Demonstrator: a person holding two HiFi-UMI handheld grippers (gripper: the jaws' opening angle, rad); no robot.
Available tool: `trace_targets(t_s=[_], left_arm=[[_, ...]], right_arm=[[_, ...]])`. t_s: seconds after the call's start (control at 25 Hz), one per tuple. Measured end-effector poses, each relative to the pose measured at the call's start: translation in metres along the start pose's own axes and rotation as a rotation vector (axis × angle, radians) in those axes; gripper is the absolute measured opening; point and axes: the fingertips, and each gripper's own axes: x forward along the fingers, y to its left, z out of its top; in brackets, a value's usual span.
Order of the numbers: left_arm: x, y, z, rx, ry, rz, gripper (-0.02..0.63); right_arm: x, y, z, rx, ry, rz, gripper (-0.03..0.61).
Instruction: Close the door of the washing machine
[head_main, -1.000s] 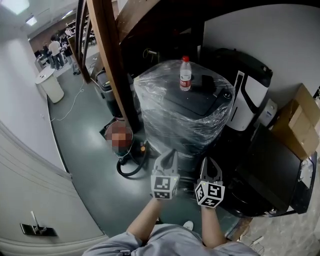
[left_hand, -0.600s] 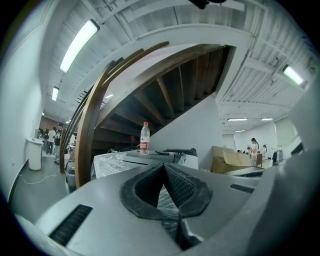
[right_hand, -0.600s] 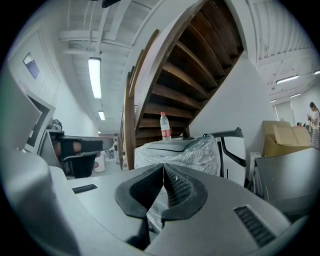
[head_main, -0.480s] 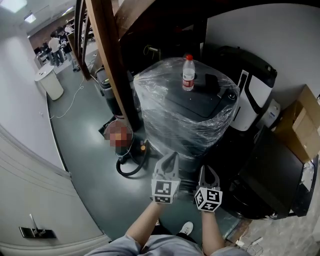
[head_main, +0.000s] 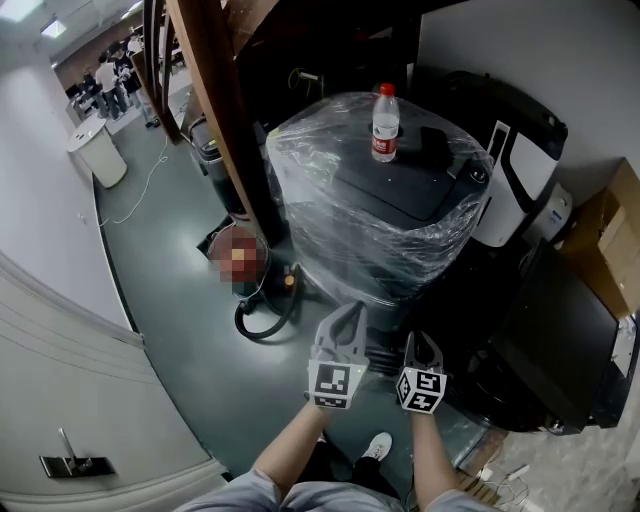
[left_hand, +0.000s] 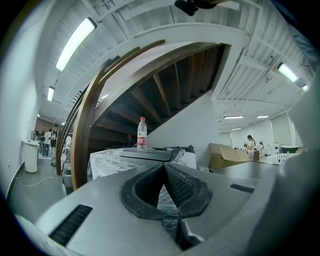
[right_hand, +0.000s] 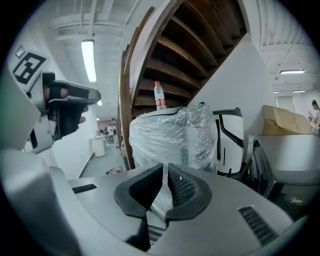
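The washing machine (head_main: 380, 220) stands wrapped in clear plastic film, its dark top lying flat under the wrap. A water bottle (head_main: 385, 125) with a red cap stands upright on top. My left gripper (head_main: 342, 322) and right gripper (head_main: 421, 347) hover side by side in front of the machine's lower front, apart from it. Both are shut and hold nothing. In the left gripper view the left gripper (left_hand: 164, 167) points at the machine (left_hand: 135, 157) and bottle (left_hand: 142, 134). In the right gripper view the right gripper (right_hand: 165, 170) faces the wrapped machine (right_hand: 170, 137).
A brown wooden stair beam (head_main: 225, 120) rises just left of the machine. A white and black appliance (head_main: 520, 170), a cardboard box (head_main: 612, 225) and a dark flat panel (head_main: 560, 340) crowd the right. A black hose (head_main: 265, 315) coils on the floor at the left.
Both grippers have edged slightly forward and right toward the machine and stay shut. The head view has shifted, so the machine sits a little higher and nearer.
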Motion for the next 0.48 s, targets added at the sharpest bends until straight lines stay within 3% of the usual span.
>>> trace_targets(t_s=[0.48], left_arm=[[-0.002,-0.002,-0.021,0.006,0.006,-0.008,-0.002]], right_arm=[[0.053,-0.025,-0.113,-0.073,0.235,-0.021,0.054]])
